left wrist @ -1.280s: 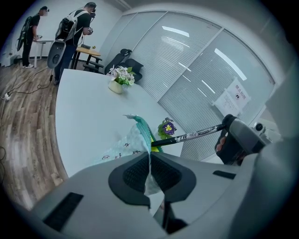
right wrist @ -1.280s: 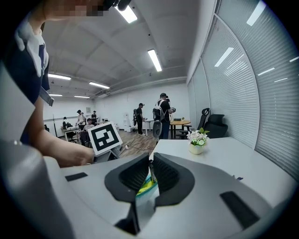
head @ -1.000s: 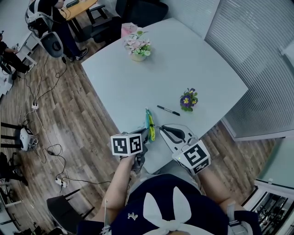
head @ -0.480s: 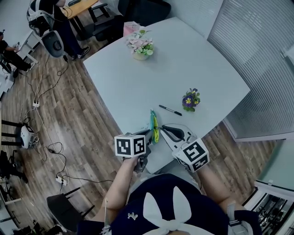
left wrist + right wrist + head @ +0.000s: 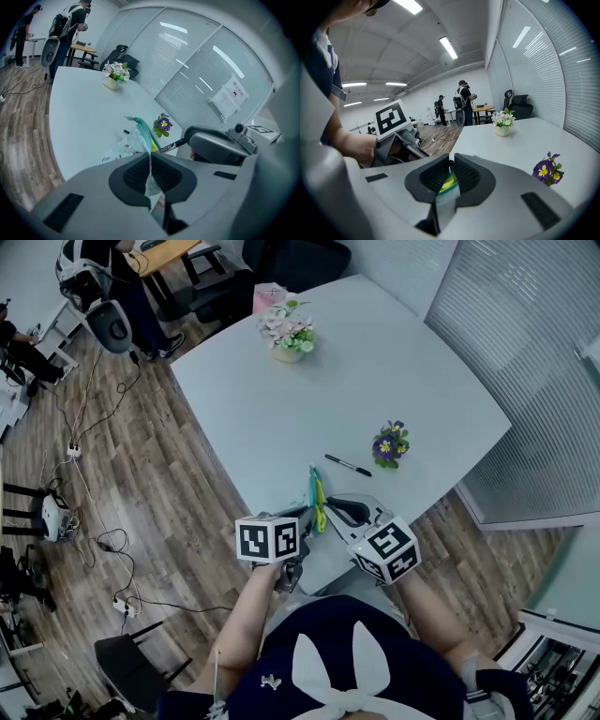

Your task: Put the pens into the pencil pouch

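The pencil pouch [image 5: 315, 491], pale with a teal zip and yellow lining, hangs over the table's near edge. My left gripper [image 5: 302, 513] is shut on its fabric edge [image 5: 149, 161] and holds the mouth up. My right gripper [image 5: 334, 510] is shut on a black pen [image 5: 170, 146] whose tip points into the pouch's mouth beside the yellow lining [image 5: 448, 180]. In the right gripper view the pen [image 5: 450, 165] shows only as a thin dark line between the jaws. A second black pen [image 5: 345, 465] lies on the table beyond the pouch.
A small pot of purple flowers [image 5: 385, 444] stands just right of the loose pen. A pot of pink and white flowers [image 5: 285, 332] sits at the table's [image 5: 394, 352] far end. Wooden floor with cables lies to the left, where people stand by a desk [image 5: 70, 28].
My right gripper has sunk a little and rolled, bringing the pen closer to the pouch's mouth. The left gripper and the pouch have stayed put.
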